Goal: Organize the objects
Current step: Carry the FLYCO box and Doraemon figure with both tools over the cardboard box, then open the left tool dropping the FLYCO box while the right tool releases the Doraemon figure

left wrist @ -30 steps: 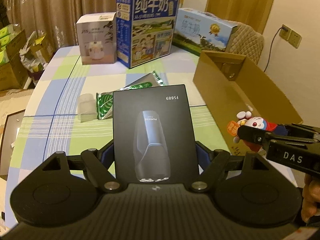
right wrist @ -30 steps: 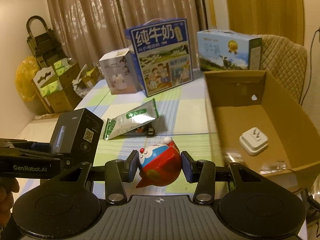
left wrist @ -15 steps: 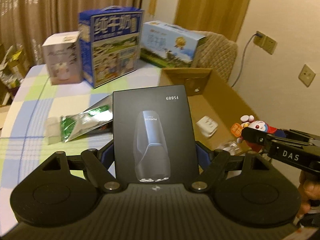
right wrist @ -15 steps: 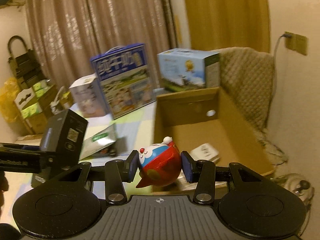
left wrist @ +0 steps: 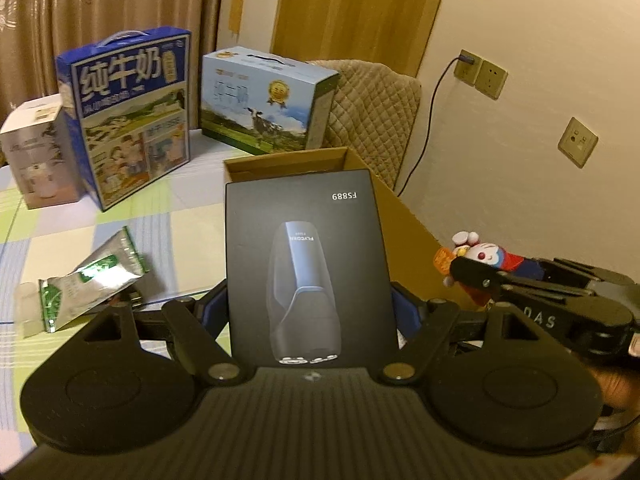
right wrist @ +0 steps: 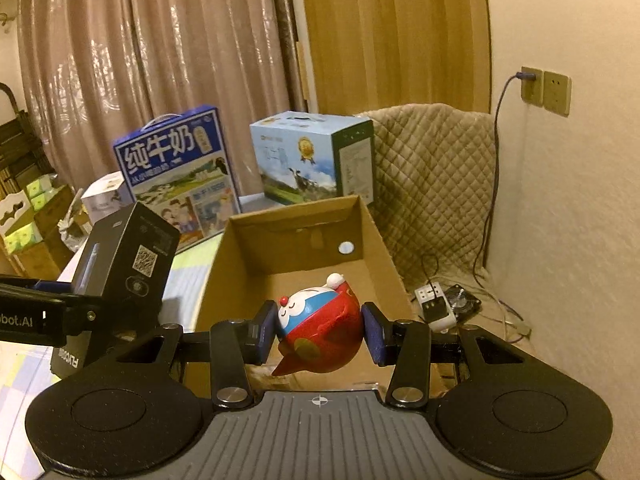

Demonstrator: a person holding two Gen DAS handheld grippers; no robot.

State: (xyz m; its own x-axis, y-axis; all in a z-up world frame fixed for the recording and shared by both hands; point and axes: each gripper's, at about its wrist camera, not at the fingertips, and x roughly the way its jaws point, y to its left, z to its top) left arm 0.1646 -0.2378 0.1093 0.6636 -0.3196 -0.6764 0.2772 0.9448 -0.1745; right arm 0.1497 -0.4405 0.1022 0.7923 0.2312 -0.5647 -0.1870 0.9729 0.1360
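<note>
Across the middle of the left wrist view, the left claw (left wrist: 308,312) is clamped on a black electric-shaver box (left wrist: 306,264), its blue pads pressing both long sides while the box stands upright with its printed face to the camera. Behind the box, an open cardboard carton (left wrist: 404,232) shows only its far flap and right-hand wall. At the right edge, the right claw (left wrist: 460,272) comes in sideways, carrying a Doraemon toy (left wrist: 486,256). On the checked desk (left wrist: 184,240) at lower left lies a green foil pouch (left wrist: 92,284), not yet picked up. Two milk gift cartons (left wrist: 132,116) and a small white box (left wrist: 38,152) stand along the far side in the upper left.

Low in the centre of the right wrist view, the right claw (right wrist: 320,332) is partly closed, gripping the round red-and-blue Doraemon toy (right wrist: 320,332) between its pads. The toy hangs above the near end of the cardboard carton (right wrist: 384,248), whose visible floor looks bare; the part beneath the toy is hidden. At centre left, the shaver box (right wrist: 128,256) is held by the left claw (right wrist: 96,312) just beside the carton's left wall, above the desk edge.

My reading is that both things are lifted and brought to the carton but neither is set down yet. Lowering and releasing them remains, and the foil pouch probably still needs collecting.
</note>
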